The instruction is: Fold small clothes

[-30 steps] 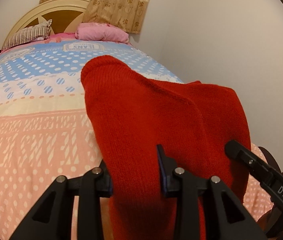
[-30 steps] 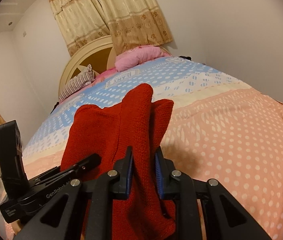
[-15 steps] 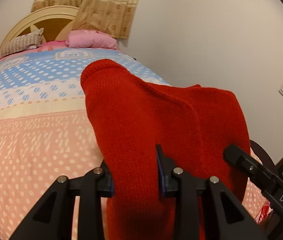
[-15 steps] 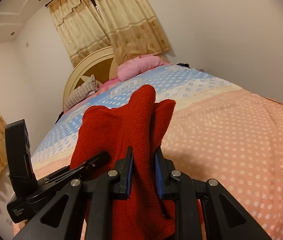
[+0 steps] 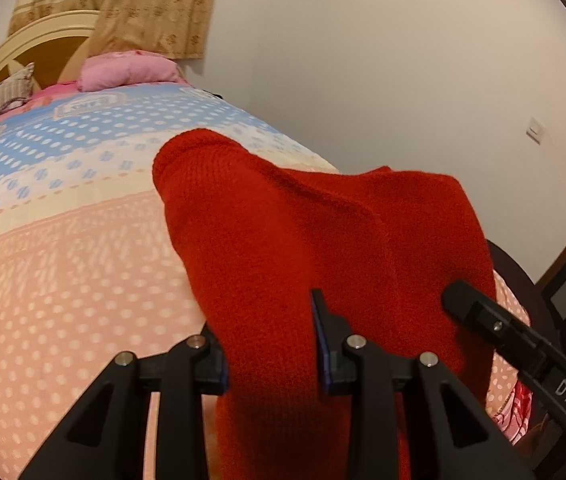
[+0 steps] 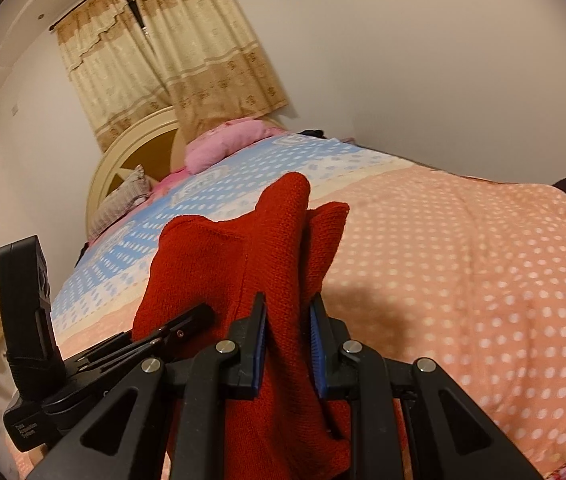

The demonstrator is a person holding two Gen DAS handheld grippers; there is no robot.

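A red knitted garment (image 5: 315, 232) hangs lifted above a bed, stretched between both grippers. My left gripper (image 5: 269, 344) is shut on one bunched part of it, the blue pads pressing the knit from both sides. My right gripper (image 6: 287, 332) is shut on another bunched part of the red garment (image 6: 279, 248), with folds sticking up past its fingers. The right gripper's body (image 5: 523, 344) shows at the lower right of the left wrist view. The left gripper's body (image 6: 59, 364) shows at the lower left of the right wrist view.
Below lies a quilt (image 6: 463, 280), pink with white dots near me and blue dotted farther off (image 5: 83, 136). A pink pillow (image 5: 127, 68), a striped pillow (image 6: 123, 200), a cream headboard (image 6: 131, 148) and curtains stand at the far end. A white wall runs along the right.
Both grippers have carried the red garment sideways over the bed, with the views tilting a little. Both grips on the knit look the same as before.
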